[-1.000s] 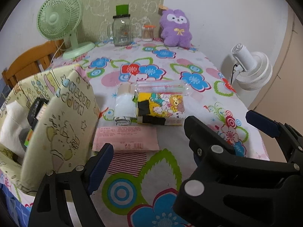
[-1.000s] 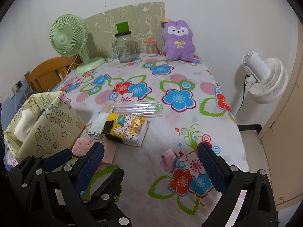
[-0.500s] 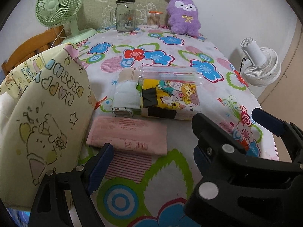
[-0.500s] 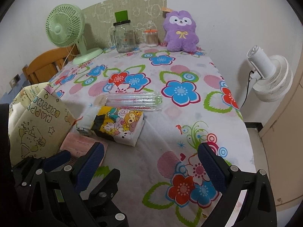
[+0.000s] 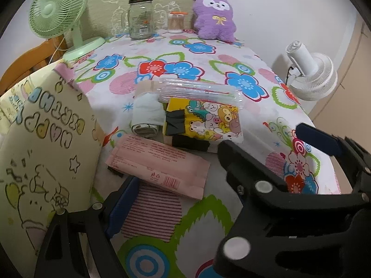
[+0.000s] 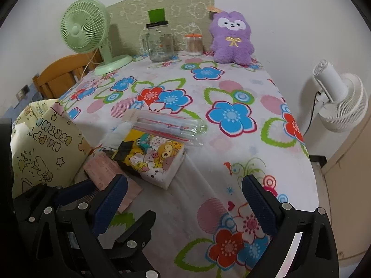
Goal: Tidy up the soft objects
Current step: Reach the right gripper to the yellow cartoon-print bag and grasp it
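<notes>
A pink flat packet (image 5: pixel 160 164) lies on the flowered tablecloth just ahead of my open left gripper (image 5: pixel 208 199); it also shows in the right wrist view (image 6: pixel 104 169). Behind it lie a yellow cartoon tissue pack (image 5: pixel 204 120) (image 6: pixel 150 157), a rolled white cloth (image 5: pixel 147 113) and a clear plastic pack (image 5: pixel 199 90) (image 6: pixel 171 125). A cream "Happy Birthday" bag (image 5: pixel 44 143) (image 6: pixel 46 146) stands at the left. My right gripper (image 6: pixel 185 199) is open and empty over the cloth, beside the left one.
At the back stand a purple plush (image 5: pixel 214 17), a glass jar (image 5: pixel 140 18), a small toothpick jar (image 5: pixel 177 22) and a green fan (image 5: pixel 58 11). A white fan (image 5: pixel 310 74) stands past the table's right edge. A wooden chair (image 6: pixel 60 76) is at the left.
Both grippers have moved forward and down toward the objects. The pink packet is now closer to the left gripper's fingers. Nothing has been grasped.
</notes>
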`<control>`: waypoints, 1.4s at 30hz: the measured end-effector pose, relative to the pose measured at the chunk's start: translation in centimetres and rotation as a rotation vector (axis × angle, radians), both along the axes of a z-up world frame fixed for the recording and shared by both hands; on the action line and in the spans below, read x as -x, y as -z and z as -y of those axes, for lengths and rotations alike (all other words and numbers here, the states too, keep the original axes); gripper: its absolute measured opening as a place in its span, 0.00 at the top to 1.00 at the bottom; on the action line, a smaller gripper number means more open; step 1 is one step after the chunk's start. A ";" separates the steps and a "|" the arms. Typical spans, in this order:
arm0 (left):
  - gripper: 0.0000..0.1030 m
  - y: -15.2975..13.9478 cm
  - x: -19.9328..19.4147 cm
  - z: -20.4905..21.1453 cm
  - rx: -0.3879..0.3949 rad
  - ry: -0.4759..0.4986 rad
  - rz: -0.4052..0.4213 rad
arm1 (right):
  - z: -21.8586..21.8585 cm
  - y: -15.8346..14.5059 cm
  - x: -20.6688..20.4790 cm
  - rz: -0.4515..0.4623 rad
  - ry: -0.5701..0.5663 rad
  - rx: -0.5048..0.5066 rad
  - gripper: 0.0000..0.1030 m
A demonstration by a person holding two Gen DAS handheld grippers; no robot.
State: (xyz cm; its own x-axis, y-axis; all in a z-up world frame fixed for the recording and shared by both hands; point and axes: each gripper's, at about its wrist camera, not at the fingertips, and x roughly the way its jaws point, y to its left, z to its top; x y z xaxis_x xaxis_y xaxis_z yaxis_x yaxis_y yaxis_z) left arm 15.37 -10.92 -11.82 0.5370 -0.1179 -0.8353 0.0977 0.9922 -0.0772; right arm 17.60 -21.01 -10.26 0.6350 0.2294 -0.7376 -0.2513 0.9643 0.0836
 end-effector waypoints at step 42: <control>0.05 0.5 -1.2 0.4 -0.079 -0.013 -0.016 | -0.5 0.4 -1.6 0.030 -0.119 0.023 0.45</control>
